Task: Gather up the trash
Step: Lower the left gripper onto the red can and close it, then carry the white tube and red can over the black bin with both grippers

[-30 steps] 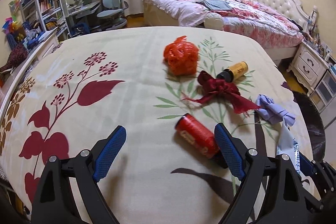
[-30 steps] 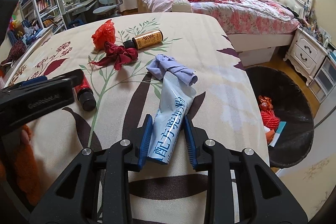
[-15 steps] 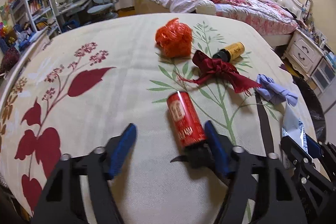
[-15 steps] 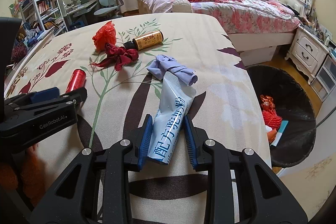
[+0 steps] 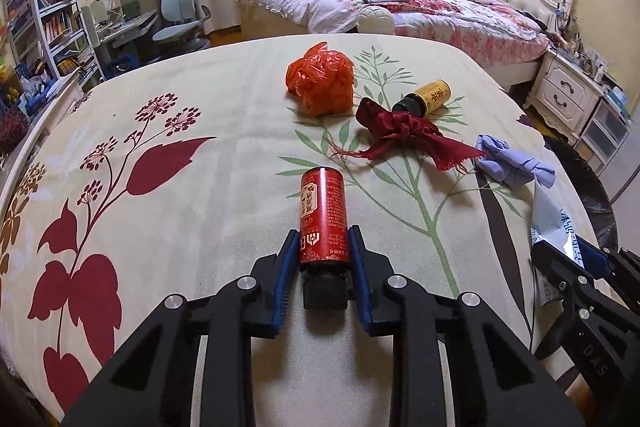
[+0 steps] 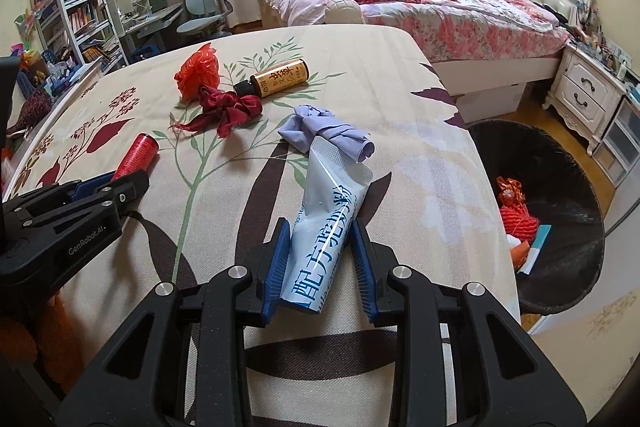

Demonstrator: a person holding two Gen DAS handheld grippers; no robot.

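Two handheld grippers work a floral bedspread (image 5: 168,131) strewn with rubbish. The left gripper (image 5: 323,255) has its blue pads clamped on the lower end of a small red bottle (image 5: 322,219), just above its black cap, the bottle lying on the cover near the front edge and pointing away. The right gripper (image 6: 320,261) pinches the bottom of a pale blue foil sachet (image 6: 326,227), its torn top resting against a crumpled lilac cloth (image 6: 326,131) nearer the right edge.

Further toward the far edge lie an orange plastic bag (image 5: 320,83), a dark red ribbon (image 5: 400,137) and a yellow-labelled bottle (image 5: 430,99) with a black cap. A black-lined bin (image 6: 568,167), already holding red scraps, stands on the floor just beyond the right edge.

The red bottle looks rigid, light and smooth, likely to roll or slip if held only at the shoulder; a grip across mid-body seems surer. The sachet is limp and will probably droop, so a firm pinch low down should serve.
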